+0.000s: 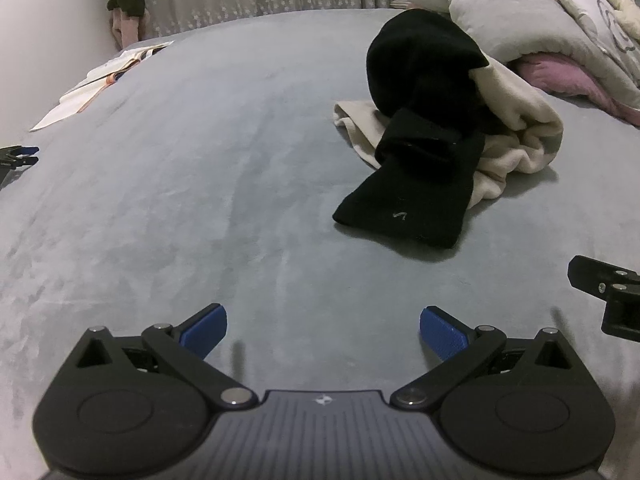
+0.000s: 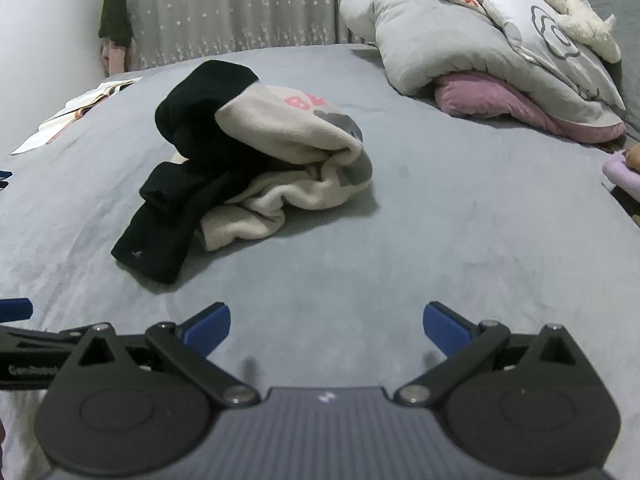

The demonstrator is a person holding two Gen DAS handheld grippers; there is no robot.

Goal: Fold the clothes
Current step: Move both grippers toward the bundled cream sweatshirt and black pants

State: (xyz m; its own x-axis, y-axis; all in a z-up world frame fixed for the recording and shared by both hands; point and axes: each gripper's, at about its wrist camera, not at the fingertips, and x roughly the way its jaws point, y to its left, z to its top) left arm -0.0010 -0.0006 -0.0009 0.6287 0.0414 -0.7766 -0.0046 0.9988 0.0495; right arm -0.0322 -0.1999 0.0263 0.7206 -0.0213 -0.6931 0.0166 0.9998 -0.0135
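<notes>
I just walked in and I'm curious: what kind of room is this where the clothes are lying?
Most likely a bedroom. The crumpled clothes lie on a wide grey bed, with a bundled grey duvet over a pink pillow at its head and star-patterned curtains behind.

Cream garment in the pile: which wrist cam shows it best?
Right wrist. The cream garment faces that camera, with its pink print and grey patch visible. In the left wrist view the black garment drapes over it, leaving only plain cream folds.
</notes>
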